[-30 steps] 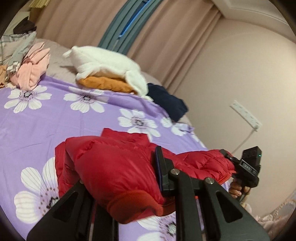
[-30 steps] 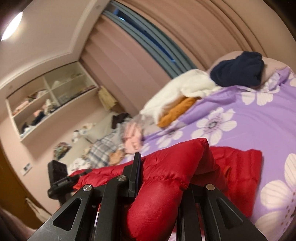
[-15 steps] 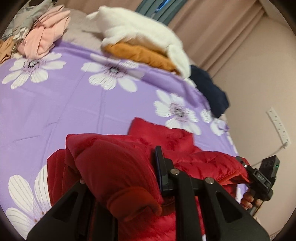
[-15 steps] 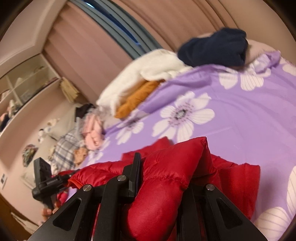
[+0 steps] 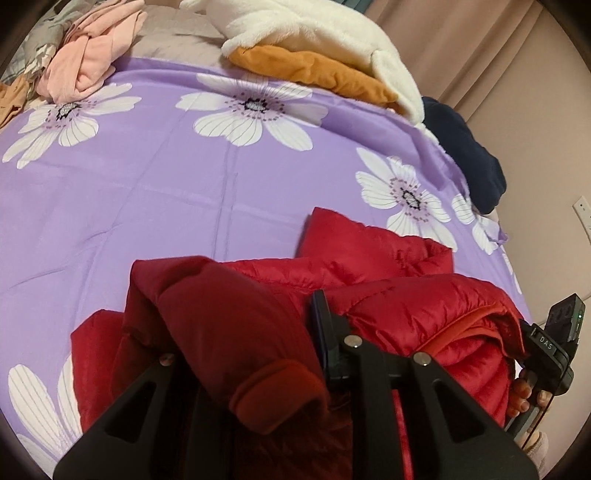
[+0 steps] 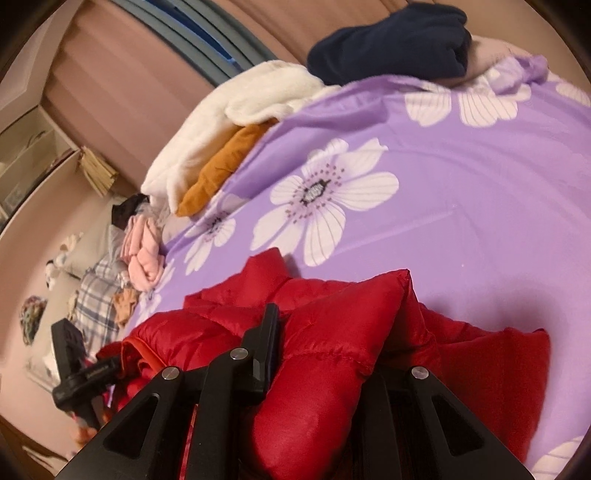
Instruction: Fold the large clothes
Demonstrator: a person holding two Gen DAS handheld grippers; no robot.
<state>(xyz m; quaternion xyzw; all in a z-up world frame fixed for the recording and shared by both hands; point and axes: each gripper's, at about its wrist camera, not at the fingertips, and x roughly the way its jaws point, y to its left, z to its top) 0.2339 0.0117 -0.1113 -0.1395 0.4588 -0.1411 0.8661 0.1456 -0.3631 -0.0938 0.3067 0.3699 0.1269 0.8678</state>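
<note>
A red puffer jacket point(image 5: 373, 266) lies partly doubled over on the purple flowered bedsheet point(image 5: 147, 192). My left gripper point(image 5: 240, 332) is shut on a thick fold of the jacket with a cuff hanging toward the camera. My right gripper point(image 6: 325, 343) is shut on another padded fold of the jacket point(image 6: 332, 369). Both hold the near edge raised over the rest of the jacket. The right gripper shows at the right edge of the left wrist view point(image 5: 546, 343); the left one shows at the left edge of the right wrist view point(image 6: 77, 369).
At the far side of the bed lie a white fleece point(image 5: 314, 33) over an orange garment point(image 5: 314, 70), a navy garment point(image 5: 465, 158), and pink clothes point(image 5: 88, 62). A plaid garment point(image 6: 96, 299) lies beyond the sheet. The wall with a socket point(image 5: 583, 214) is to the right.
Both grippers have carried the held jacket edge forward and lower over the jacket's far part; the cameras now look more steeply down at the bed.
</note>
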